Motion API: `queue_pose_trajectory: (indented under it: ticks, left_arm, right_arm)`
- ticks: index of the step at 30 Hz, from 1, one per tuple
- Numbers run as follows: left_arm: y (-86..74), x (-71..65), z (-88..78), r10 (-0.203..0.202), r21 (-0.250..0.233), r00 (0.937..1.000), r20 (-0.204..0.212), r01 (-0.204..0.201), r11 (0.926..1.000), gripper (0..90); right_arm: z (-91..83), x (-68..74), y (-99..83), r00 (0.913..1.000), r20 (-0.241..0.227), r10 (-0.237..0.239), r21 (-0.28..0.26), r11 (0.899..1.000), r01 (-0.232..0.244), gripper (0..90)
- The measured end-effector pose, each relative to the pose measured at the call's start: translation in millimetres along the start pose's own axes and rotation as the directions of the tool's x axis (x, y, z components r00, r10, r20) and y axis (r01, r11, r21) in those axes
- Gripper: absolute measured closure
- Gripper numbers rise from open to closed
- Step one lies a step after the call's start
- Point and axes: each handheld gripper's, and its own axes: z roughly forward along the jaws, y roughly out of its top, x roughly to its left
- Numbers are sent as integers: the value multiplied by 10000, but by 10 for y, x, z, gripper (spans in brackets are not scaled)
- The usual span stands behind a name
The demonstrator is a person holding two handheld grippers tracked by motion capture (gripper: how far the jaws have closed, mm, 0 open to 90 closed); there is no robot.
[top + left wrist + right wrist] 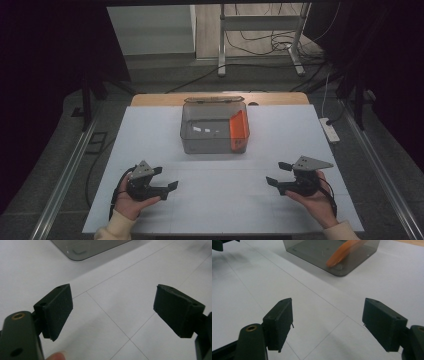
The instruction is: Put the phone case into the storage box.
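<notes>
Hovering over white table (225, 200), left gripper (165, 178) and right gripper (275, 173) both spread wide, empty, near grey box (207, 142) holding orange piece (240, 127).

Box (212, 131) at table (150, 125) centre, toward far edge; lid (214, 99) just behind it. Divider (239, 127) inside box, tilted against right wall. Left gripper (166, 179) near front left, right gripper (274, 173) near front right, both well apart from box. Power strip (330, 130) off right edge.
</notes>
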Motion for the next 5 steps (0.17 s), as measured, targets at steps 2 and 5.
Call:
queue_pose_trajectory:
  ticks: [2, 5]
  left_arm:
    - [-1, 0, 3, -2, 30, 10000, 10, 2, 10000, 160]
    - [-2, -3, 15, 18, 86, 10000, 28, -18, 10000, 159]
  right_arm:
    - [1, -4, -3, 10000, -4, 18, -100, 9999, -18, 247]
    - [-11, -2, 3, 10000, -31, -13, -196, 9998, 12, 247]
